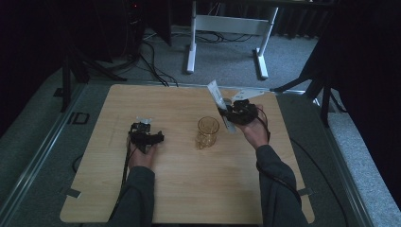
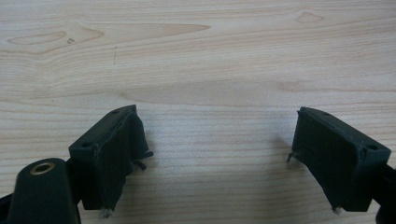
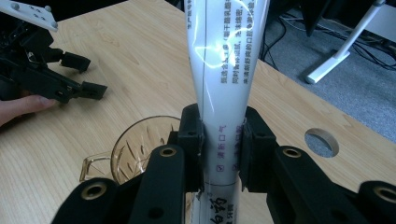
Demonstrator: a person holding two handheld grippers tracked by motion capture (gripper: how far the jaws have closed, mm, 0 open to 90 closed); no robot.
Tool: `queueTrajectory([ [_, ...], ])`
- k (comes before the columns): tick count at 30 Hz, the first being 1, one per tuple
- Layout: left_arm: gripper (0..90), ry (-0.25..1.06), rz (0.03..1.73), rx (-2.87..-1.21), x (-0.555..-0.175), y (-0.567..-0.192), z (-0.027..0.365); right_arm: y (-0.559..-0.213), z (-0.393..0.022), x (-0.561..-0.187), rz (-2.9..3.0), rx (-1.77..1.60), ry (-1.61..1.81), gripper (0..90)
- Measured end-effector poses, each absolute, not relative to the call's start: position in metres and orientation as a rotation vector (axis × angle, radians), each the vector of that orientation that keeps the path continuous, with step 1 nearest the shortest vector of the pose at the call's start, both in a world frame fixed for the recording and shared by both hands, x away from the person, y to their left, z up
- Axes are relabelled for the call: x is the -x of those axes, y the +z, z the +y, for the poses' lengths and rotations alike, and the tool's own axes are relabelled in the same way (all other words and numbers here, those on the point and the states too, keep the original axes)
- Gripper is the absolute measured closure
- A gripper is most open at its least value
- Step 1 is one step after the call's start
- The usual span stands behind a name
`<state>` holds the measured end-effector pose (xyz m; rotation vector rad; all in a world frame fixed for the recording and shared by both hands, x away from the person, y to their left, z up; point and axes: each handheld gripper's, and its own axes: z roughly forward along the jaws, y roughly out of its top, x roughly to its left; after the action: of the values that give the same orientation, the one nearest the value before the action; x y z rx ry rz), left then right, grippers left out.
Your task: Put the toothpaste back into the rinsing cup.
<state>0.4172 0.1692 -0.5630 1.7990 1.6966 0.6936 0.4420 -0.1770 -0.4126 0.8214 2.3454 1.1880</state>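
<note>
White tube [image 3: 219,70] pinched mid-body by right gripper [image 3: 220,144], held tilted just beside and above amber glass mug [image 1: 207,131]. Tube judged light, soft, squashable, slick; firmer hold expected near cap end. Mug judged fragile. Left gripper [image 2: 219,154] spread, empty, left of mug over tabletop [image 1: 189,189].

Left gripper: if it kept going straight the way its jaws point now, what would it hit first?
Probably nothing but the bare wooden tabletop: the left gripper is open, and nothing lies ahead of its jaws, though its tilt is hard to judge.
</note>
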Motion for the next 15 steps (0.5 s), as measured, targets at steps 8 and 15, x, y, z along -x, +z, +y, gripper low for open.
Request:
queueTrajectory([
  [8, 15.1, 0.695, 1.696, -1.801, -0.4172, -0.5629, 0.1693, -0.4099, -0.1733, -0.4430, 2.339, -0.818, 1.205, 74.2],
  [15, 15.1, 0.694, 1.697, -1.800, -0.4172, -0.5629, 0.1692, -0.4072, -0.1689, -0.4436, 2.331, -0.816, 1.219, 74.2],
])
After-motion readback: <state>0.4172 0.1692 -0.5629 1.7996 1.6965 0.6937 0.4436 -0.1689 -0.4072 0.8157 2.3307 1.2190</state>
